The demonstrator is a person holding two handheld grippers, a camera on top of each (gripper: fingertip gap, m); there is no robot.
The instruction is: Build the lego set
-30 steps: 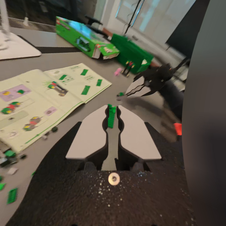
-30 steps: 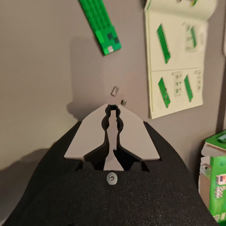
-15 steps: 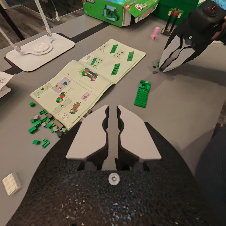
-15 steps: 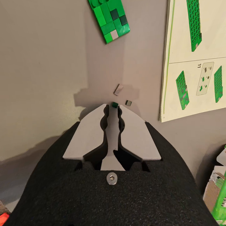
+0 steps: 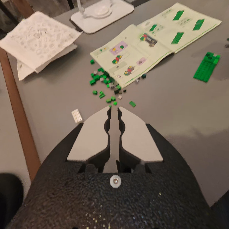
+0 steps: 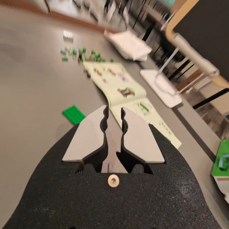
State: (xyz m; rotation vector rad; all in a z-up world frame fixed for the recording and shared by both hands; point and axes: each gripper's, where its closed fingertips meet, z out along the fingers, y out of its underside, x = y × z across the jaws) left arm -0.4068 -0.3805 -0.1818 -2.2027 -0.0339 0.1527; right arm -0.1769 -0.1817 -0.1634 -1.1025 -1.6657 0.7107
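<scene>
left gripper (image 5: 114, 107) released, fingers parted and empty, above the bench (image 5: 161, 111). loose green bricks (image 5: 102, 79) lie just ahead of the fingertips, against the open instruction booklet (image 5: 148, 49). green plate (image 5: 206, 67) lies well to the right. right gripper (image 6: 114, 109) released, empty; green plate (image 6: 73, 115) just left of its fingers.

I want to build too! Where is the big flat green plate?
In the left wrist view the green plate lies flat on the grey table, far right, just right of the open instruction booklet.
</scene>
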